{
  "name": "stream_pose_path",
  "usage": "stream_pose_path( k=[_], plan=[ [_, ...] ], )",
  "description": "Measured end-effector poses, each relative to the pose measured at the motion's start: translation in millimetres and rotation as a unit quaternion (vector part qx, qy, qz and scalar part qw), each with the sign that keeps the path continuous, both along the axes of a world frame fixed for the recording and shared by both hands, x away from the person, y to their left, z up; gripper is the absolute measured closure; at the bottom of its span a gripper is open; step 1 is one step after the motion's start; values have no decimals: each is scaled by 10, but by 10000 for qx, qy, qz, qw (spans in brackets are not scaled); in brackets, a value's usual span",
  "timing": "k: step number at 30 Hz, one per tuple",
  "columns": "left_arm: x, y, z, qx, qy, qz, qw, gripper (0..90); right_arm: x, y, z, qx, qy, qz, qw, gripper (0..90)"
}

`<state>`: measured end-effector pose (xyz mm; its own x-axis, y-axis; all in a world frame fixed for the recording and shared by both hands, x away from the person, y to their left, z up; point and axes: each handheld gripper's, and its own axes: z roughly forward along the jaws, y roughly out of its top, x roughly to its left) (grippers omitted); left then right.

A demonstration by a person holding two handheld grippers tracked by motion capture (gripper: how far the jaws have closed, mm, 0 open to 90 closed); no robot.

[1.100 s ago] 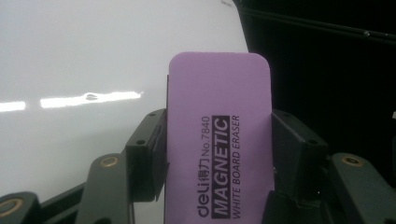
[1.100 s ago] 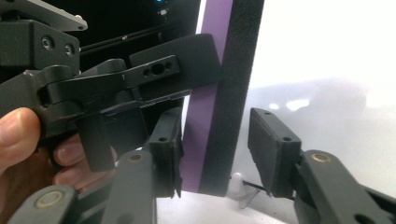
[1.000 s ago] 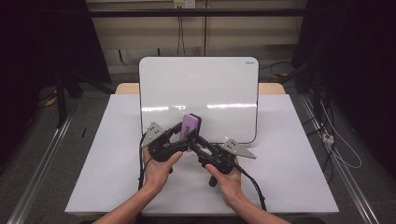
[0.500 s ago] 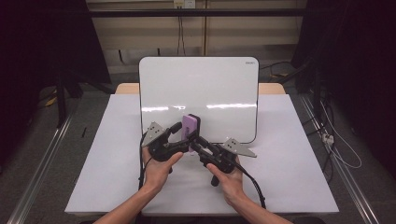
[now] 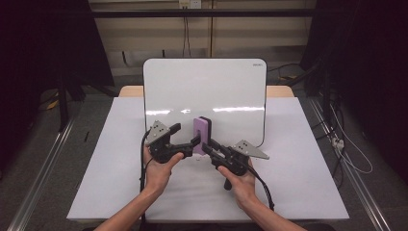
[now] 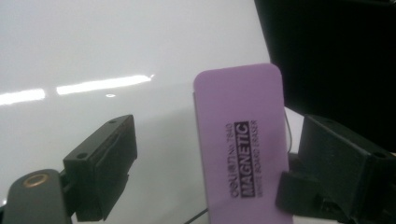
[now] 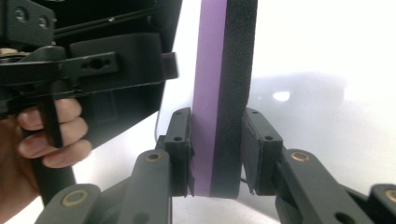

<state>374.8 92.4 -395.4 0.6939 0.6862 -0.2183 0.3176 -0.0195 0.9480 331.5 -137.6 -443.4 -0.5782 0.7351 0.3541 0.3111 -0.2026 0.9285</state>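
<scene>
Right gripper view has the right tongs [image 7: 215, 154] clamped on the upright purple eraser [image 7: 224, 93], held over the table [image 5: 308, 159] before the whiteboard [image 5: 204, 86]. Left tongs [image 6: 210, 168] stand apart around it. This looks like a handover; next, probably, the left closes

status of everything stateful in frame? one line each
Magnetic whiteboard eraser: upright on end, clamped by its purple and black faces.
Right gripper: shut on the eraser.
Left gripper: jaws open, either side of the eraser.
Whiteboard: flat on table, wiped clean.
</scene>
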Motion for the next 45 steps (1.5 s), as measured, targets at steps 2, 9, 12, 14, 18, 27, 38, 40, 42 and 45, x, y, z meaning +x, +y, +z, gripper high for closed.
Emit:
stream_pose_path(
  k=[2, 9, 12, 14, 18, 27, 38, 40, 42, 45],
  plan=[
    [0, 4, 2, 118, -41, 3, 9999, 90, 9, -24, -3, -105, -19, -23, 9999, 666],
    [-11, -9, 41, 330, -197, -85, 9992, 72, 16, -130, 21, -314, -96, -129, 9994, 666],
    [-10, -8, 55, 424, -297, -171, 9985, 64, 26, -198, 34, -445, -134, -227, 9987, 667],
    [-8, -2, 53, 556, -329, -179, 9978, 64, 27, -231, 51, -562, -203, -246, 9979, 668],
    [-2, 21, 45, 660, -241, -131, 9974, 65, 15, -289, 101, -835, -384, -355, 9951, 667],
    [33, 172, 8, 1084, -72, -139, 9940, 78, 8, -492, 202, -1391, -590, -588, 9868, 668],
    [28, 490, -61, 886, 136, 128, 9959, 73, -47, -756, 333, -1893, -523, -767, 9775, 670],
    [22, 551, -79, 852, 159, 246, 9959, 73, -60, -791, 344, -1903, -485, -804, 9772, 670],
    [15, 605, -93, 843, 140, 317, 9958, 72, -67, -831, 354, -1860, -423, -863, 9778, 670],
    [-13, 674, -97, 807, 166, 335, 9960, 66, -73, -888, 371, -1874, -415, -917, 9771, 671]
  ],
)
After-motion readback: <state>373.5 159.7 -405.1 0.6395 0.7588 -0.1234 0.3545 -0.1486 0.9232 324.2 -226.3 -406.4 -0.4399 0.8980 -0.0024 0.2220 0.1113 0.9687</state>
